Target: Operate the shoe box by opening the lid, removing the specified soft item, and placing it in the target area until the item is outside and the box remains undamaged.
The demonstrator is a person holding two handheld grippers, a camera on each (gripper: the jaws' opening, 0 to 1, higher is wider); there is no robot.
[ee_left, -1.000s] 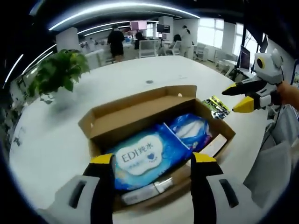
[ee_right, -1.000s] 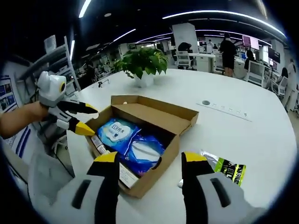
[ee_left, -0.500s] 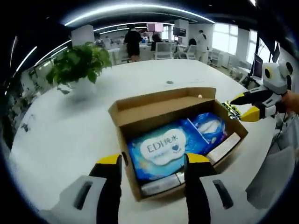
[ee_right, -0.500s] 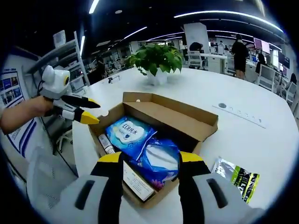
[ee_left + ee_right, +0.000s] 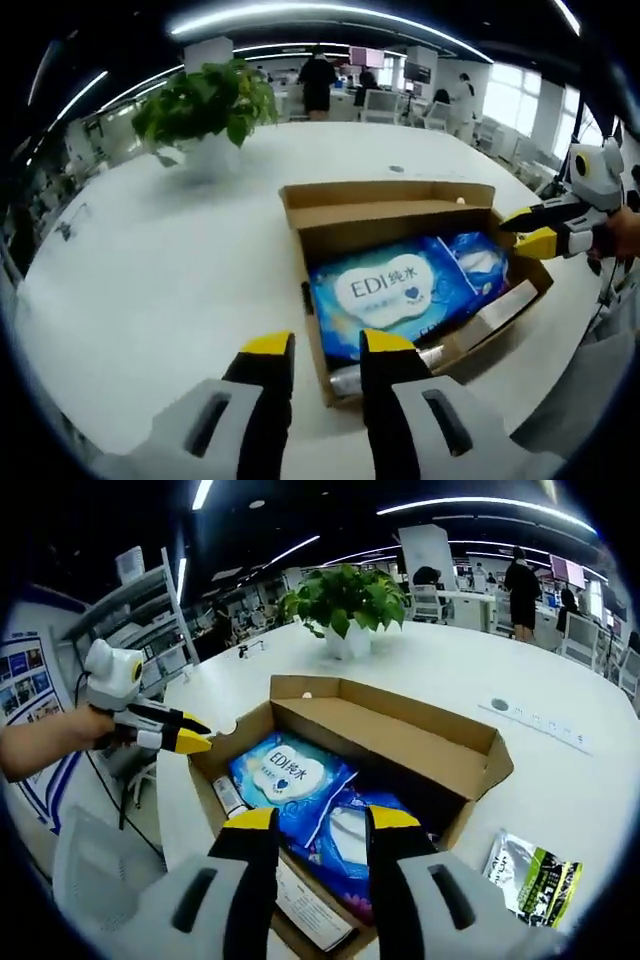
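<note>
Box (image 5: 400,215): cardboard, open on the white table (image 5: 150,300), lid folded back on its far side. You can read the contents in both views.

Contents:
- Wipes pack (image 5: 390,295), blue with a white "EDI" label, lying flat and taking up much of the floor; in your right gripper view it sits at (image 5: 290,780).
- Blue pouch (image 5: 475,265) with a white window, touching the wipes pack, overlapping it at (image 5: 350,845).
- Tube (image 5: 385,370), pale, along the near wall below the wipes pack.
- Long white carton (image 5: 500,310) against one side wall; its print is too small to read.

Outside the box: a green and black sachet (image 5: 530,875) flat on the table just beside it, and a potted plant (image 5: 205,105) well apart at the far side.

Your left gripper (image 5: 318,347) hovers at the near wall, above the tube end, jaws narrow and holding nothing. Your right gripper (image 5: 312,820) hangs over the blue pouch, jaws also narrow, empty.

Change over the last second: both pairs of jaws have drawn in from a wide spread. The box and its contents lie as before; the soft packs are still inside. Your right gripper's tips now reach the box's side wall, where before they stood off it.
</note>
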